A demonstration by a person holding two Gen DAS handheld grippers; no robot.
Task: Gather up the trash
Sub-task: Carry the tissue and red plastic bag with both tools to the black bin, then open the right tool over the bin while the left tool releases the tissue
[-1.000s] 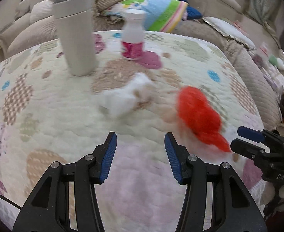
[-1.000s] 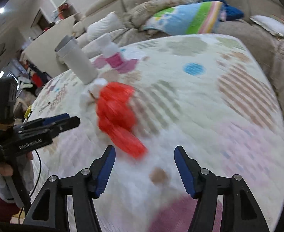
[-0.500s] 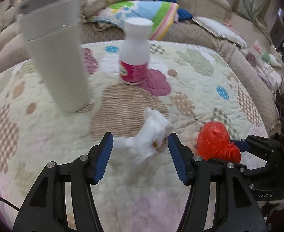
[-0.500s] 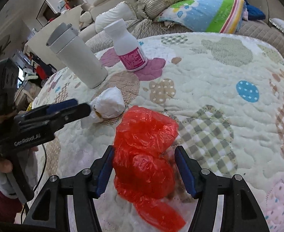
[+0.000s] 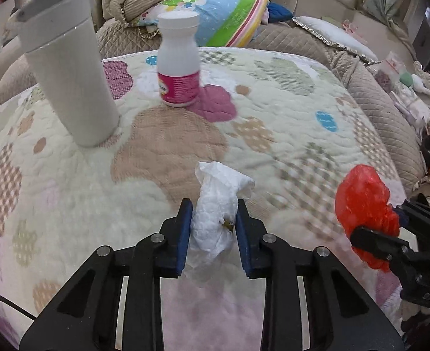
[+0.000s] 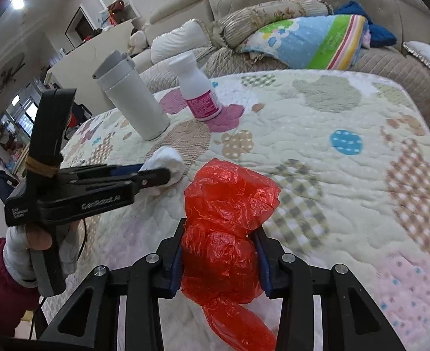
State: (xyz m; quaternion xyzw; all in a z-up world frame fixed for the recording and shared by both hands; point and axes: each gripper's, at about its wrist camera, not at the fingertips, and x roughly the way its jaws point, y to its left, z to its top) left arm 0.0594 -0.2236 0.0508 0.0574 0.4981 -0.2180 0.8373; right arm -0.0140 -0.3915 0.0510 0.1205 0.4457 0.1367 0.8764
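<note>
My left gripper [image 5: 214, 228] has just been closing and now pinches the crumpled white tissue [image 5: 219, 201] between its pads, low at 6 o'clock on the quilted bed [image 5: 288, 111], so it can lift as one wad. My right gripper [image 6: 218, 259] has likewise been closing and clamps the red plastic bag [image 6: 226, 222] around its middle. The white tumbler [image 5: 68, 82] at 10 o'clock and the pill bottle [image 5: 179, 61] at 12 stand upright, apart from both; I judge neither is trash.

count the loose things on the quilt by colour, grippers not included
white: 3 – tumbler, bottle with pink label, crumpled tissue
red: 1 – plastic bag
total: 4
</note>
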